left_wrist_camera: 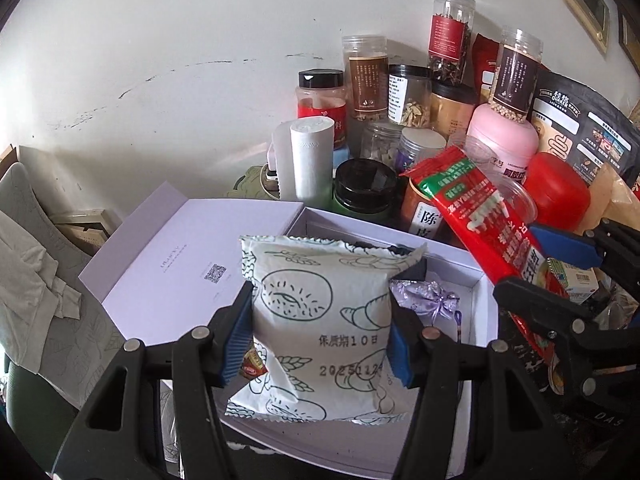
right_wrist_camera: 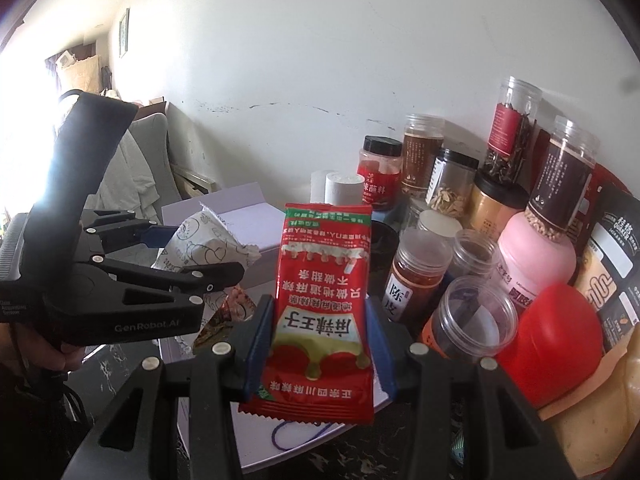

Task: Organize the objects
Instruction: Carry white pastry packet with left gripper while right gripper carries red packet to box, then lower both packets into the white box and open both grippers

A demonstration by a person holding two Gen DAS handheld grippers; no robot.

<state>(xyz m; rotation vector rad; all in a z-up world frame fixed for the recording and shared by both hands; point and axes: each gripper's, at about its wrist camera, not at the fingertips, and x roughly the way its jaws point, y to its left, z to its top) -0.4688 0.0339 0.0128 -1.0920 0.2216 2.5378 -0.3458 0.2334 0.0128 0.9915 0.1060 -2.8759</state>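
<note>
My left gripper (left_wrist_camera: 320,332) is shut on a white bread packet (left_wrist_camera: 320,320) printed with pastry drawings, held above an open lilac gift box (left_wrist_camera: 192,272). The packet also shows in the right wrist view (right_wrist_camera: 204,244), with the left gripper (right_wrist_camera: 188,256) on it. My right gripper (right_wrist_camera: 322,340) is shut on a red snack packet (right_wrist_camera: 324,288) with Chinese print, held upright. The red packet (left_wrist_camera: 480,216) and the right gripper (left_wrist_camera: 556,264) also show at the right of the left wrist view. A small purple sachet (left_wrist_camera: 424,296) lies inside the box.
Many jars and bottles (left_wrist_camera: 400,92) crowd the back right against the white wall, with a white roll (left_wrist_camera: 312,160), a pink bottle (right_wrist_camera: 536,256), a red lid (right_wrist_camera: 556,336) and a black oats bag (left_wrist_camera: 580,128). A grey chair (left_wrist_camera: 36,260) with cloth stands left.
</note>
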